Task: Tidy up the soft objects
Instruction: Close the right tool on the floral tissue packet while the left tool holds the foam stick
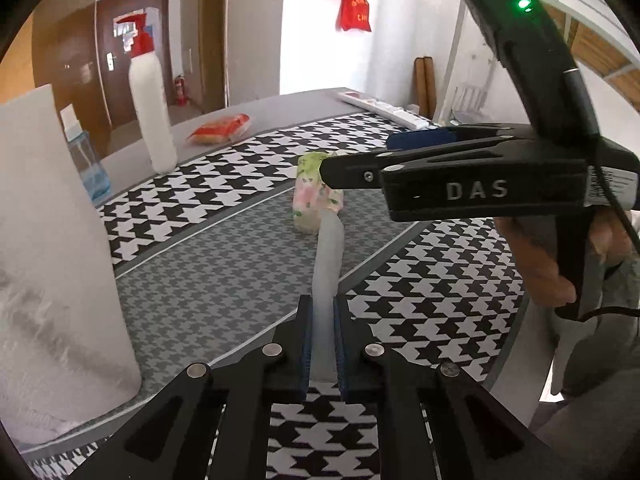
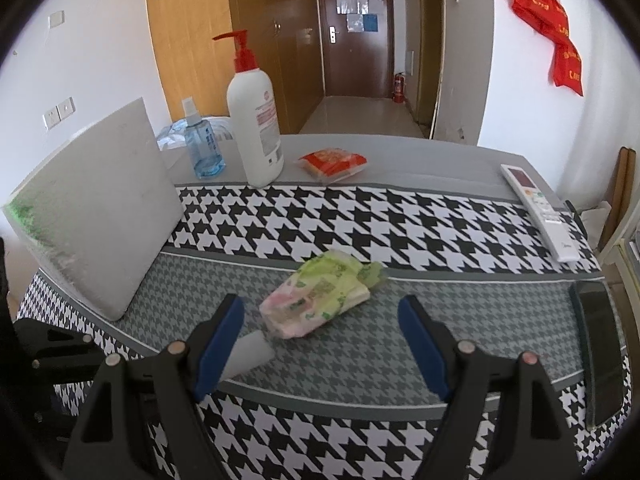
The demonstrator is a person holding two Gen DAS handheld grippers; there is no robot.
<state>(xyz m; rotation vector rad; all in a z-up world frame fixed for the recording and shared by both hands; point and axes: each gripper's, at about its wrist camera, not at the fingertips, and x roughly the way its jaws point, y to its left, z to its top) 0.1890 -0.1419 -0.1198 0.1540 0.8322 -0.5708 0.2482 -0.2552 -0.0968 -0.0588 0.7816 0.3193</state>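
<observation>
A floral soft tissue pack (image 1: 310, 196) (image 2: 332, 276) lies on the grey middle band of the houndstooth tablecloth (image 1: 224, 264). A white tissue sheet (image 1: 330, 256) (image 2: 252, 354) stretches from the pack's opening back to my left gripper (image 1: 322, 304), which is shut on it. My right gripper (image 2: 320, 301) is open, its blue pads on either side of the pack and clear of it. In the left wrist view the right gripper (image 1: 356, 156) reaches in from the right, its fingertips just over the pack, with a hand on its handle.
A paper towel roll (image 1: 52, 260) (image 2: 100, 208) stands at the left. Behind it are a blue spray bottle (image 2: 202, 144), a white pump bottle (image 1: 150, 112) (image 2: 256, 120) and a red packet (image 1: 220, 130) (image 2: 332, 162). A white remote (image 2: 540, 212) and a black phone (image 2: 600, 352) lie at the right edge.
</observation>
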